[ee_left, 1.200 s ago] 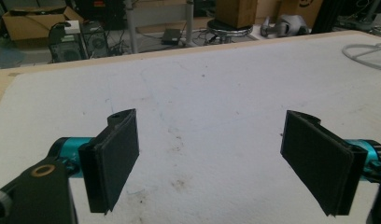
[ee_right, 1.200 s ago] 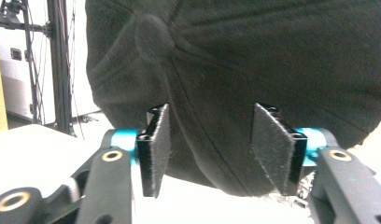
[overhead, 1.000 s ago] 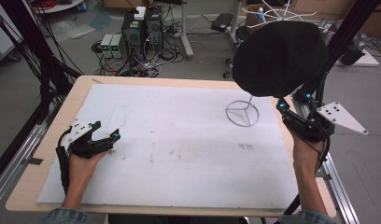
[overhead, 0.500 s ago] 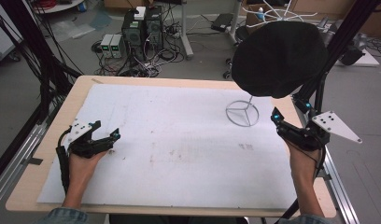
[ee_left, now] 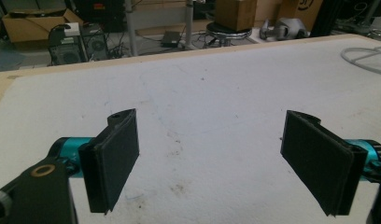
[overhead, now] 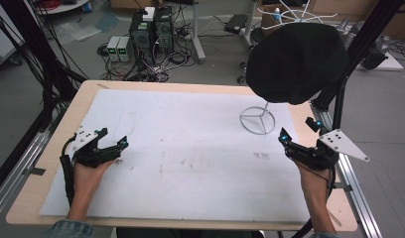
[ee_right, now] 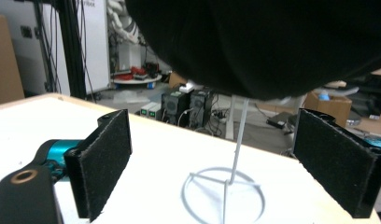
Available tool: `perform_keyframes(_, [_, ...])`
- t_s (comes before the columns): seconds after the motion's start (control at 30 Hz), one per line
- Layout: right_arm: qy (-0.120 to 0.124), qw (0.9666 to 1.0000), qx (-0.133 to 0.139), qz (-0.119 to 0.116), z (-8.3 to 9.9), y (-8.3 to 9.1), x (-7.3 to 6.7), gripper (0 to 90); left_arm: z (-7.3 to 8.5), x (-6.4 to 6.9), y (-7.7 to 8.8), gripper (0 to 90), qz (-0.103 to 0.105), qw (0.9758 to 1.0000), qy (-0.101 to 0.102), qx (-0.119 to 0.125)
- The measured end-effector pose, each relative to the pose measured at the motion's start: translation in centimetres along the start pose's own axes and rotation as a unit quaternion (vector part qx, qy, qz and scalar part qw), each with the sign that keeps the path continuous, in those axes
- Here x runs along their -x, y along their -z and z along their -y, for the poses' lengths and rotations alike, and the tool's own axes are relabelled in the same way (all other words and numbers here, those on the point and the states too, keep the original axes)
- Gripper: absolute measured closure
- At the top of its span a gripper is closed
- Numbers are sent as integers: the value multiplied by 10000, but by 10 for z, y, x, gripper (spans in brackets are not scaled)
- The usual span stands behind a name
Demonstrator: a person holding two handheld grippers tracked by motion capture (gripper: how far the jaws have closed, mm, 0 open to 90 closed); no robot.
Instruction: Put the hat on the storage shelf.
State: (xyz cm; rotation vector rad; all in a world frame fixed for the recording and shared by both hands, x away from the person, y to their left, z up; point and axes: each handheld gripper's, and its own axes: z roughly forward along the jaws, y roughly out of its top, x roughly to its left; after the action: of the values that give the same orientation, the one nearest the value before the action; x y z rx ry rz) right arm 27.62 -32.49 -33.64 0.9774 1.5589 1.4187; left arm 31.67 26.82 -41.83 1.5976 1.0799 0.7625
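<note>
My right gripper's fingers (ee_right: 104,163) stand spread as wide as they go, having just been opening, and nothing sits between the pads. In the right gripper view I see the white wire stand (ee_right: 224,189) framed in the gap, its thin upright rod rising to the black hat (ee_right: 272,42) perched on top, which hangs over the jaws without touching them. From the high view, the right gripper (overhead: 296,142) sits low near the right edge of the table (overhead: 51,124), just short of the stand's ring base (overhead: 257,120), with the hat (overhead: 296,62) above and a little beyond it. The grey three-cornered plate sticks out to the right of my hand.

My left gripper's fingers (ee_left: 115,161) are likewise well apart and hold nothing; between them I see only the stained white sheet (ee_left: 202,116) that covers the tabletop. In the high view the left gripper (overhead: 111,148) rests near the left side of the sheet (overhead: 190,158), well apart from the stand and hat. Beyond the far edge of the table, I can make out computer towers (overhead: 151,27) and loose cables on the floor.
</note>
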Motion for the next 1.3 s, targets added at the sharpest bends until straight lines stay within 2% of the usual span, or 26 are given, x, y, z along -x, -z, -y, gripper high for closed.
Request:
perform_keyframes(0.13, [-61,9999,-106,-73,10,-1,-4,114,0,0,0,195,12,10000,22,12])
perform_keyframes(0.23, [-42,9997,-163,-157,19,-1,-7,114,0,0,0,195,11,10000,21,11])
perform_keyframes(0.57, [17,9984,-517,-229,43,-3,-13,114,0,-1,-2,196,-21,10000,16,46])
perform_keyframes(1.3, [45,9975,-675,-219,55,-5,-13,114,-1,0,-2,195,-11,10000,1,31])
